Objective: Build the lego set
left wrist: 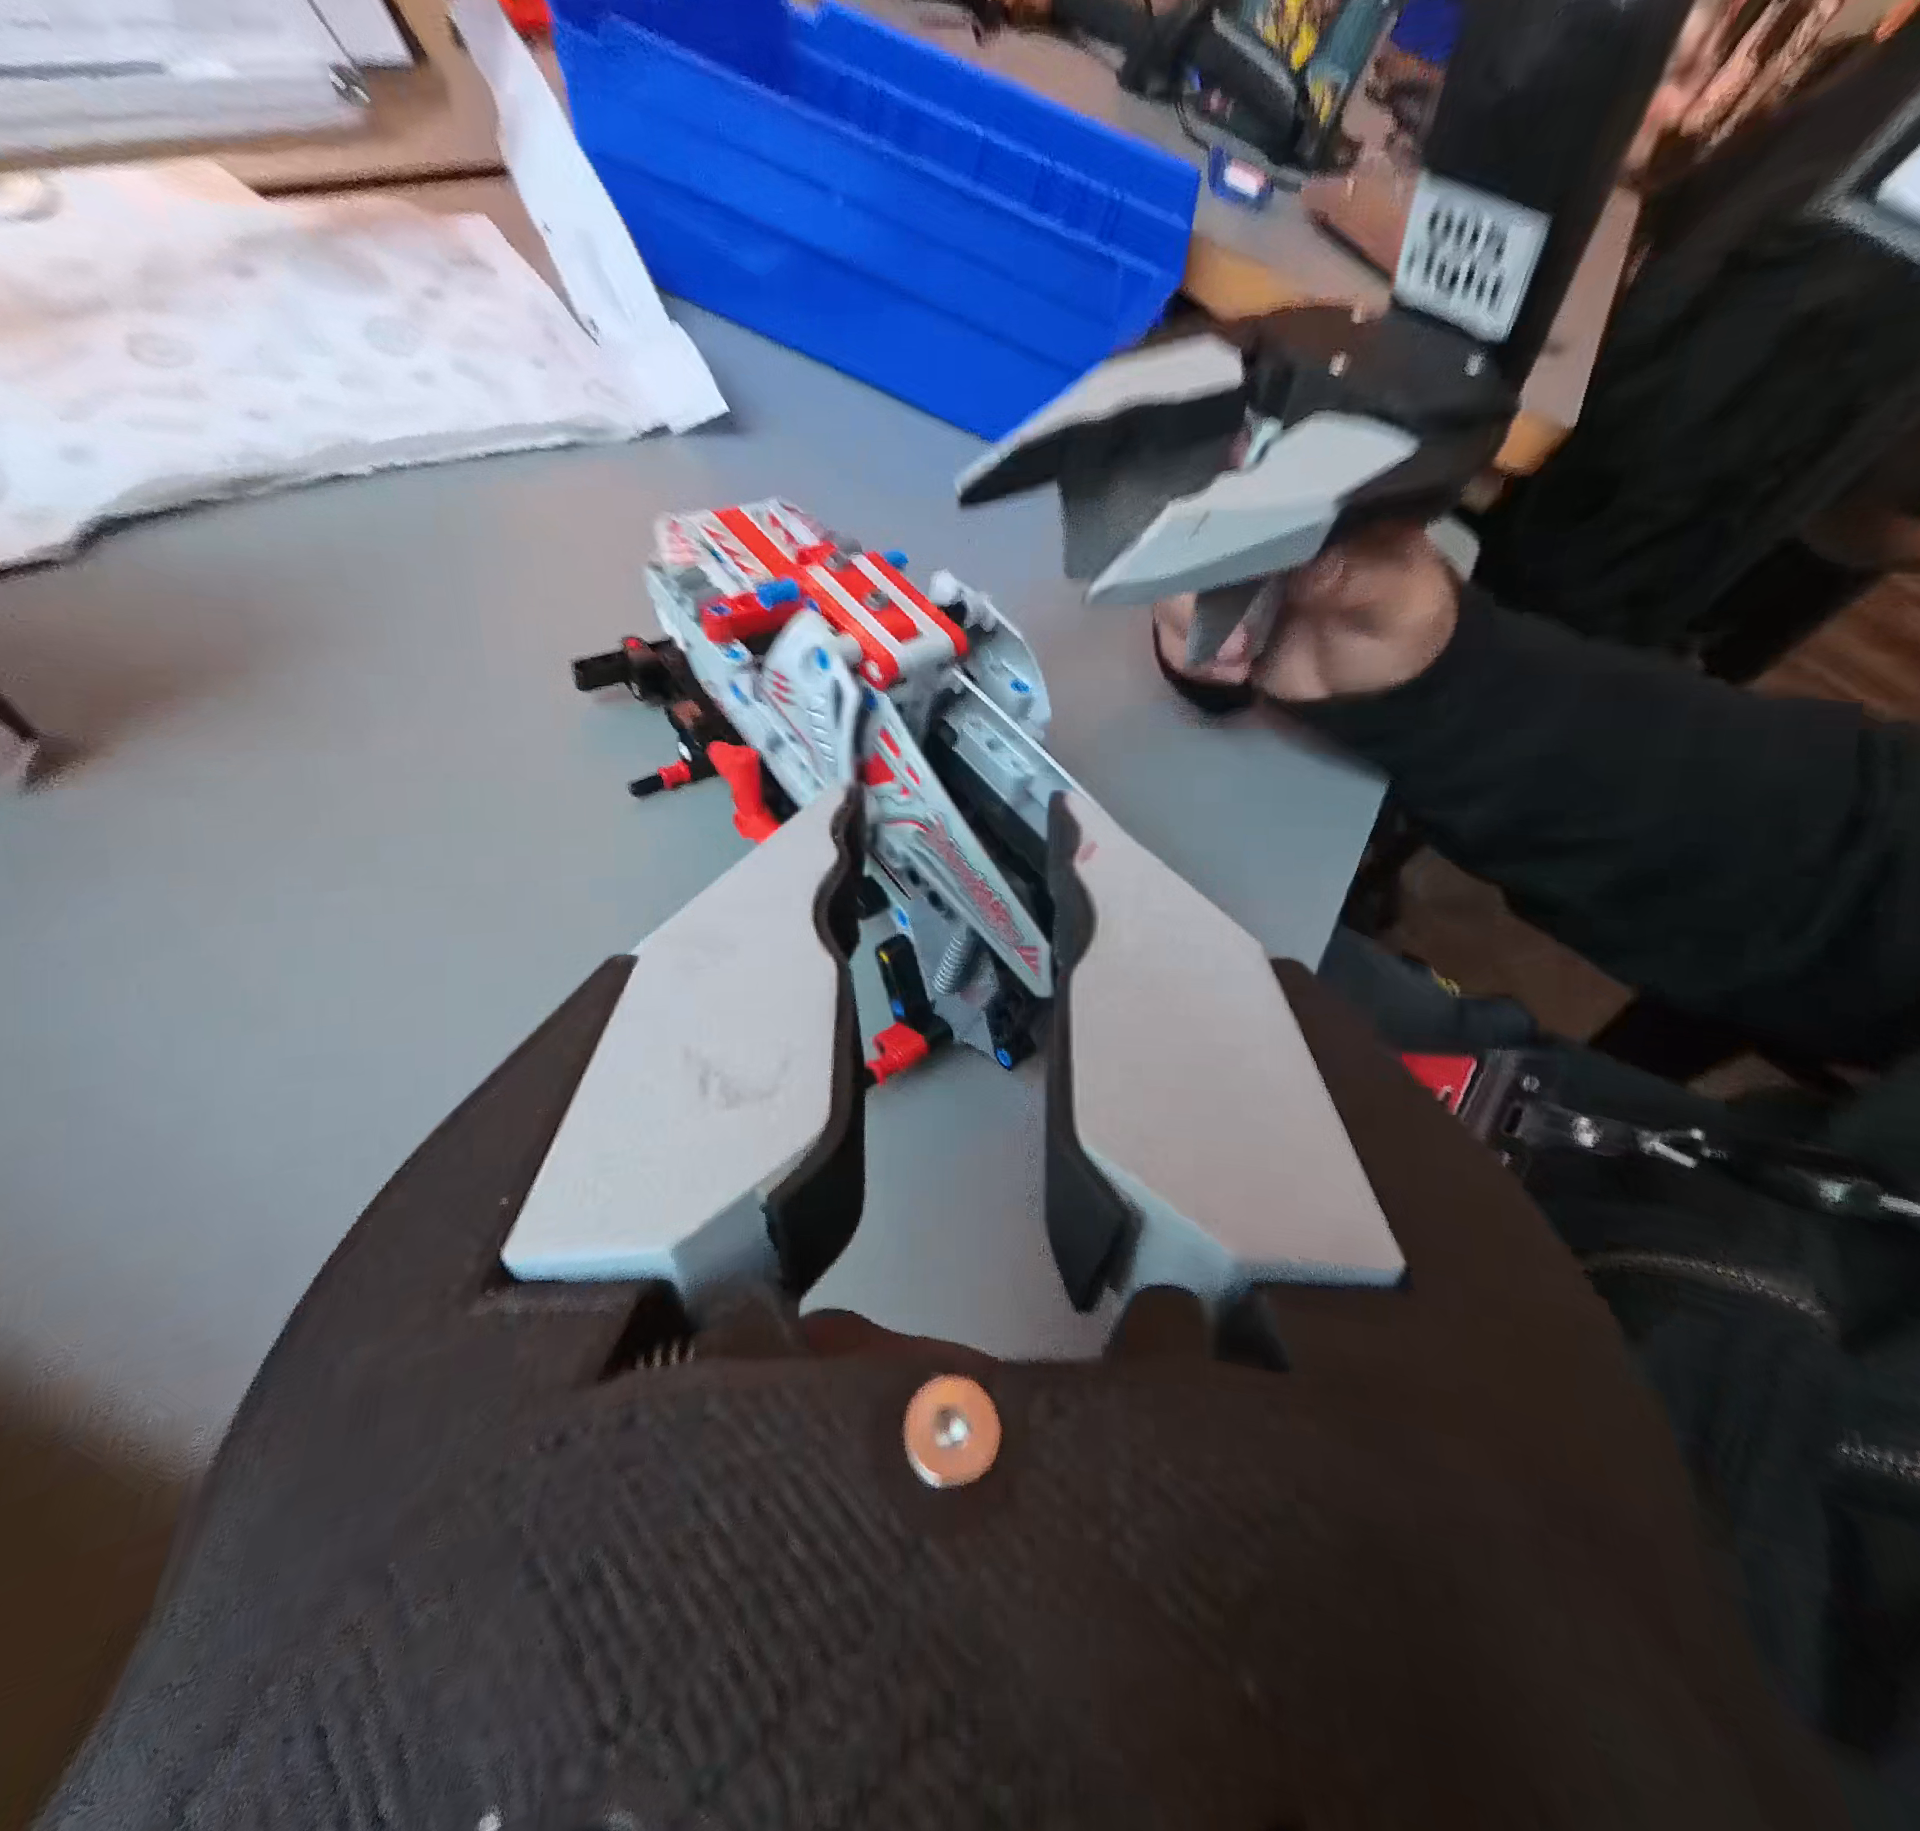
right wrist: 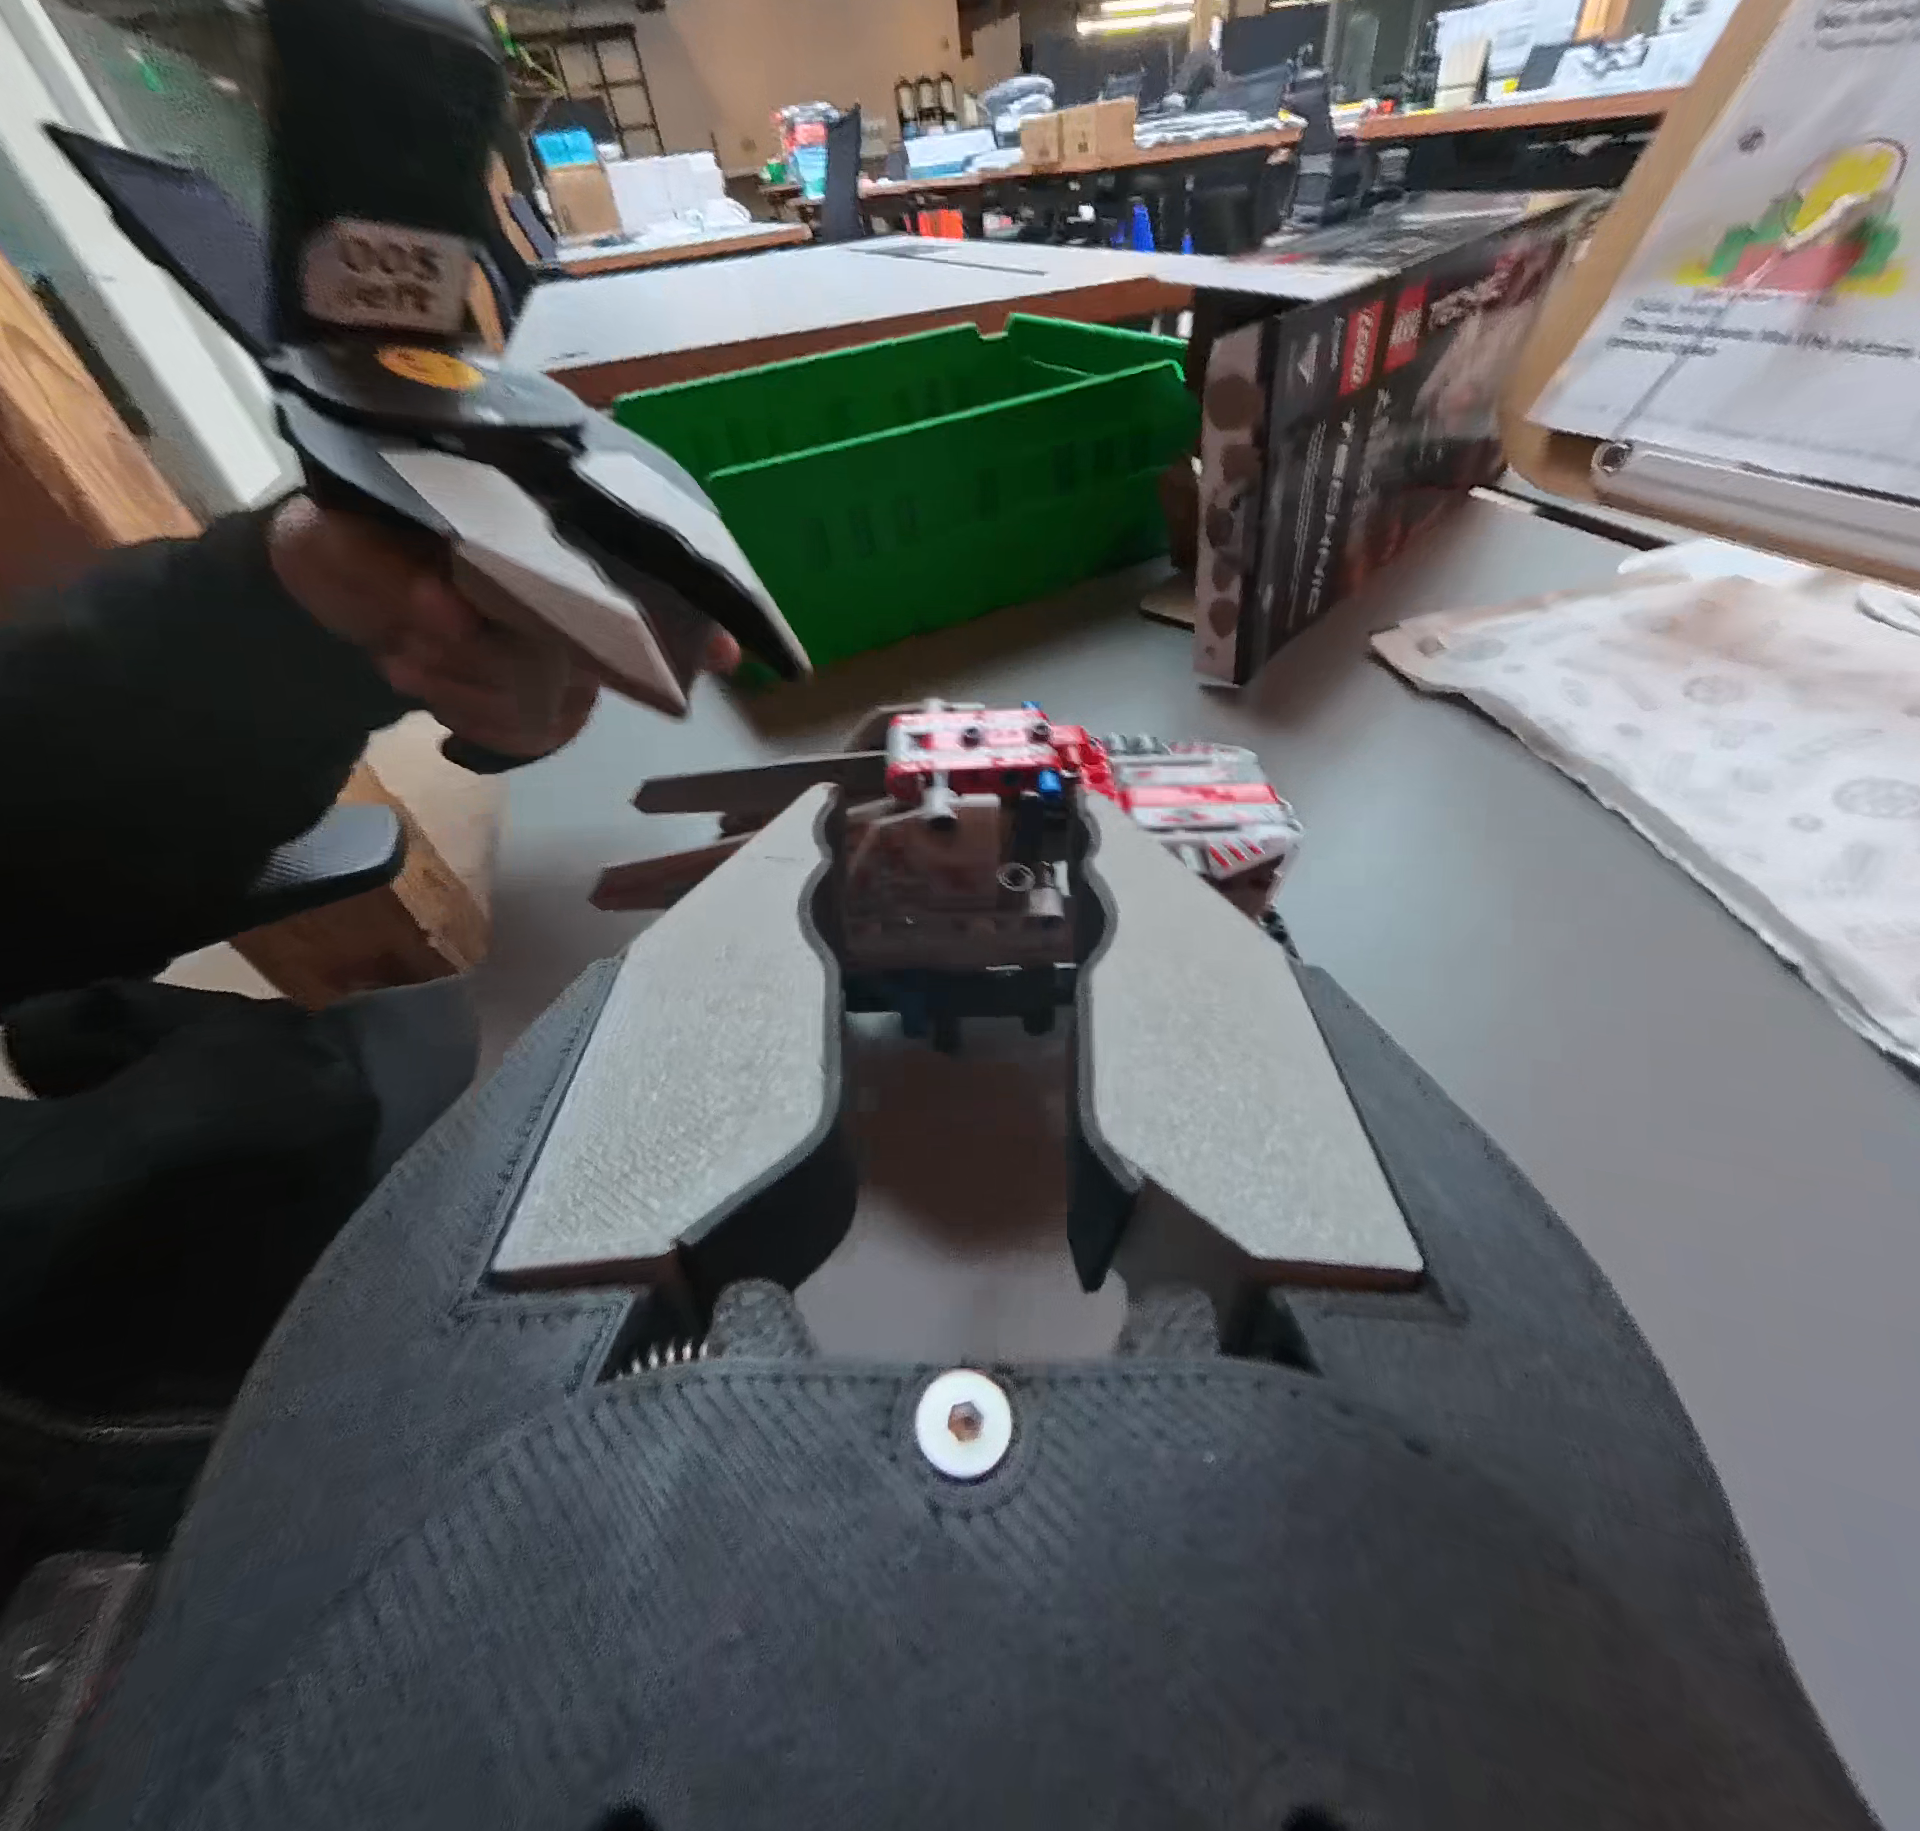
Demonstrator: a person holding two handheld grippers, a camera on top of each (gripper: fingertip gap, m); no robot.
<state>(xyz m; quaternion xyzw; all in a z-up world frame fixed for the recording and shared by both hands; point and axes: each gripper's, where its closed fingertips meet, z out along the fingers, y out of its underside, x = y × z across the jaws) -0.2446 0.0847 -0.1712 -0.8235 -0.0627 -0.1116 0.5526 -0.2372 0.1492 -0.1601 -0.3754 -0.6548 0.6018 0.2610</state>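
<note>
Lego model (left wrist: 831, 659), red, white and grey, lies on its side on the grey table (left wrist: 260, 742), close to the near edge, and it looks well along, with panels and striped stickers already on. Left tongs (left wrist: 951, 815) hang low right behind its tail, jaws partly apart, nothing between them as far as I can tell; the model only lines up in the gap. Right tongs (left wrist: 1039, 545) hover just beside it on the far side, off the table, jaws parted and empty too. So this reads as a pause between pieces, both hands free over the build. Blue bin (left wrist: 883, 192) and a paper bag (left wrist: 260, 347) wait behind; from the other side, a green bin (right wrist: 914, 472) and the set's box (right wrist: 1351, 431). Next call, I'd say: one pair steadies the body by its firm frame, the other fetches a piece, though no loose piece shows
</note>
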